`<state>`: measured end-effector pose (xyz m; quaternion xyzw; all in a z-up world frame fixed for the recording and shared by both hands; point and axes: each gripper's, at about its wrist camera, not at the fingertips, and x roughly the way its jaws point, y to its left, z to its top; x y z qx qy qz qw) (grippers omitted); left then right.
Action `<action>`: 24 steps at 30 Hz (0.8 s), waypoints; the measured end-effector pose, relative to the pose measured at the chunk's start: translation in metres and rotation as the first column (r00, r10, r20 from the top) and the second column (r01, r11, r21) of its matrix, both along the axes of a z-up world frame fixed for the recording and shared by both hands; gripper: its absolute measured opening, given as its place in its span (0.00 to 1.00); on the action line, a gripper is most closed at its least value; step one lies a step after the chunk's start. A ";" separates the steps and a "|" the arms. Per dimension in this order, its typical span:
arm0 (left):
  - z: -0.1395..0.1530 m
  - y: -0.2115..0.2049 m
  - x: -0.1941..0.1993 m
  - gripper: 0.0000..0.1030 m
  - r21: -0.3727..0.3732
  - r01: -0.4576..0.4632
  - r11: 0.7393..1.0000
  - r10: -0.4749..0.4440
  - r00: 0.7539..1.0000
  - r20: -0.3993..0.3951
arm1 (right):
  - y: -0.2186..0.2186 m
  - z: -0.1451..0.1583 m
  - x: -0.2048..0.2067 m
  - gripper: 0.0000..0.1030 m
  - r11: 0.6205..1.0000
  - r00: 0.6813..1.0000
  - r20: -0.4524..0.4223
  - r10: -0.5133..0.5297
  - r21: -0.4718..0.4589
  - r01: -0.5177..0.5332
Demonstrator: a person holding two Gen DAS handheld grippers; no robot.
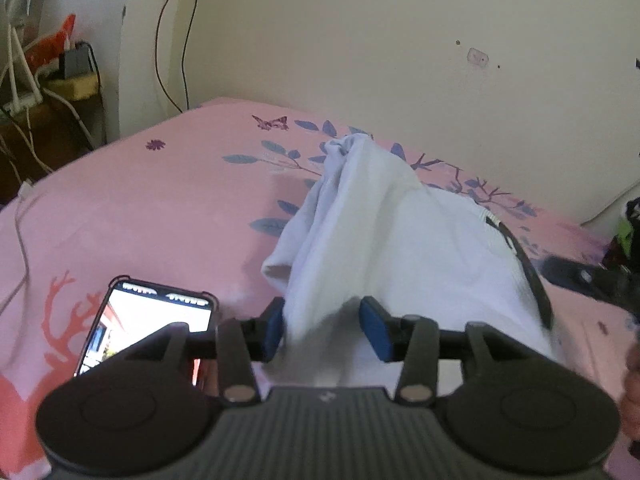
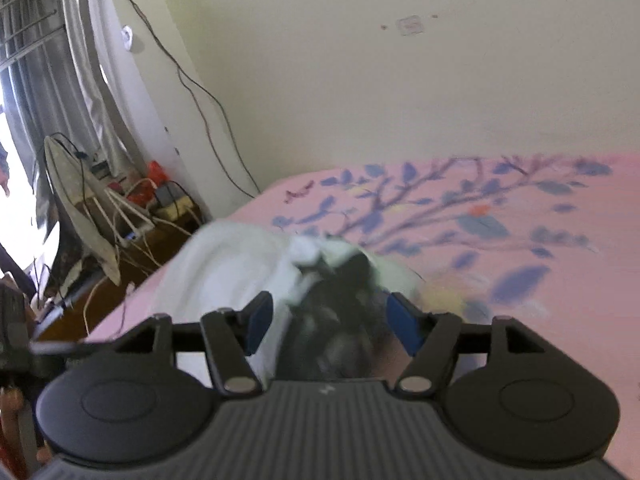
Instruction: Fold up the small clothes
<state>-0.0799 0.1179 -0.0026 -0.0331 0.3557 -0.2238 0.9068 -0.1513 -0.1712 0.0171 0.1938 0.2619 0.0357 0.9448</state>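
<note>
On the pink bedsheet [image 1: 132, 216], just beside the lit phone [image 1: 148, 328] on the side away from the bed's corner, a white garment [image 1: 384, 232] lies bunched up, peaked toward the wall and falling down to the near edge of the bed. A dark strap or trim [image 1: 528, 268] runs along the side of it farthest from the phone.

By my reading, the fold is still at an early stage: the cloth is heaped, not laid flat, and no clean crease shows. The next move seems to call for taking a fresh hold of an edge or corner, drawing the garment out flat on the sheet, and only then turning one part over another. A hem is not easy to pick out in this heap, so the hold will need care.

The left claw [image 1: 326, 330] stands partly open over the near end of the garment. Cloth lies between its blue pads [image 1: 376, 330], reaching the pad nearer the phone, but the other pad is clear of it, so nothing is clamped.

The right claw [image 2: 334, 322], seen in a blurred picture, stands wider open. White fabric and a dark, mottled patch [image 2: 340, 320] lie between its jaws; whether that patch belongs to the garment I cannot tell. Its pads do not press on anything.
</note>
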 end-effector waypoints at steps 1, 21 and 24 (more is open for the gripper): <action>0.000 -0.002 -0.001 0.42 0.010 -0.006 1.000 0.006 1.000 0.006 | -0.002 -0.004 -0.007 0.61 1.000 1.000 -0.003 -0.008 0.007 0.008; 0.010 -0.025 -0.046 0.53 0.116 -0.070 0.991 0.062 0.996 0.068 | -0.016 -0.028 -0.072 0.67 1.000 1.000 -0.024 -0.010 0.024 0.011; 0.010 -0.030 -0.057 0.55 0.125 -0.067 0.990 0.058 0.995 0.077 | -0.016 -0.028 -0.081 0.68 1.000 1.000 -0.015 0.000 0.008 0.000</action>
